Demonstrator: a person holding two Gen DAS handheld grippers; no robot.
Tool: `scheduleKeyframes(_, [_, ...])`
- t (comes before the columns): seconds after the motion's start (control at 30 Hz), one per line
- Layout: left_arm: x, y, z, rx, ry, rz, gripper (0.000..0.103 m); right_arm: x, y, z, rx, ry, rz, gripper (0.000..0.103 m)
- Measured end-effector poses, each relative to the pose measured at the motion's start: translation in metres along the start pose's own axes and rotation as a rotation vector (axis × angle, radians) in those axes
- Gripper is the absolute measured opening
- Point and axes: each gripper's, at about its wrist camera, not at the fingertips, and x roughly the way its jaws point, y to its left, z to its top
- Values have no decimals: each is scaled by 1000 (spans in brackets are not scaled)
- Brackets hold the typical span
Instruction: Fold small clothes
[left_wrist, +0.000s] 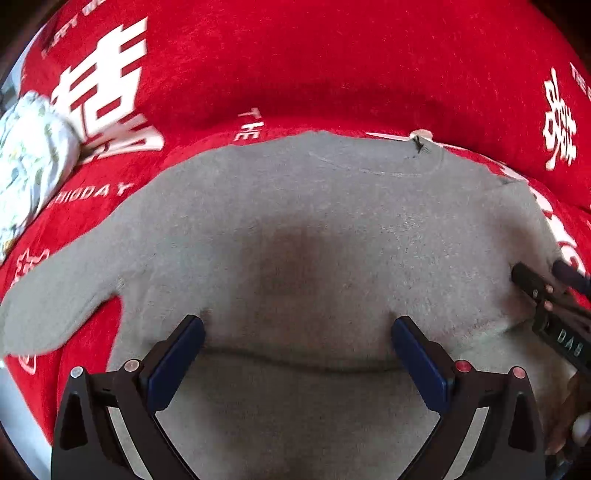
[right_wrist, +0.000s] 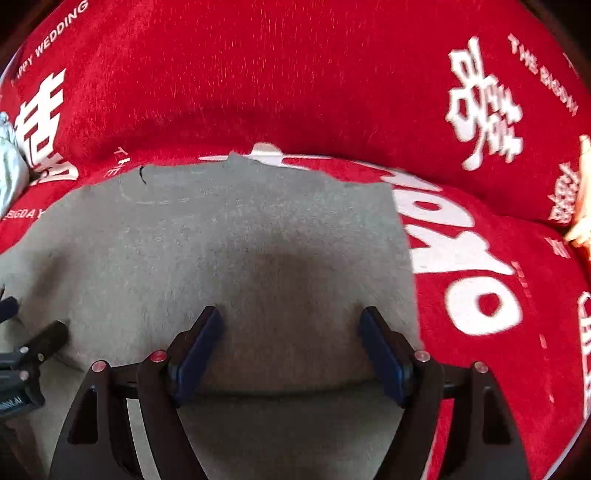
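Observation:
A small grey sweater (left_wrist: 314, 229) lies flat on a red sofa cover, neckline at the far side; it also shows in the right wrist view (right_wrist: 229, 240). Its left sleeve (left_wrist: 55, 295) spreads out to the left, and its right side ends in a straight edge. A fold line crosses its lower part between the fingers in both views. My left gripper (left_wrist: 297, 325) is open and empty just above the sweater's lower middle. My right gripper (right_wrist: 291, 317) is open and empty above the sweater's lower right part. Each gripper shows at the other view's edge (left_wrist: 546, 295) (right_wrist: 33, 350).
The red sofa cover (right_wrist: 295, 92) with white lettering covers the seat and backrest. A white patterned bundle of cloth (left_wrist: 29, 158) lies at the far left on the seat. A pale object (right_wrist: 583, 192) sits at the far right edge.

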Motion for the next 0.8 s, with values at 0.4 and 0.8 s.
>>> scheduleKeyframes(0.4, [-22, 12, -52, 33, -24, -5, 102, -34, 18, -55, 9, -32, 16, 87])
scheduleKeyframes(0.8, [-53, 272, -84, -620, -73, 211, 102, -43, 29, -67, 22, -49, -6, 88])
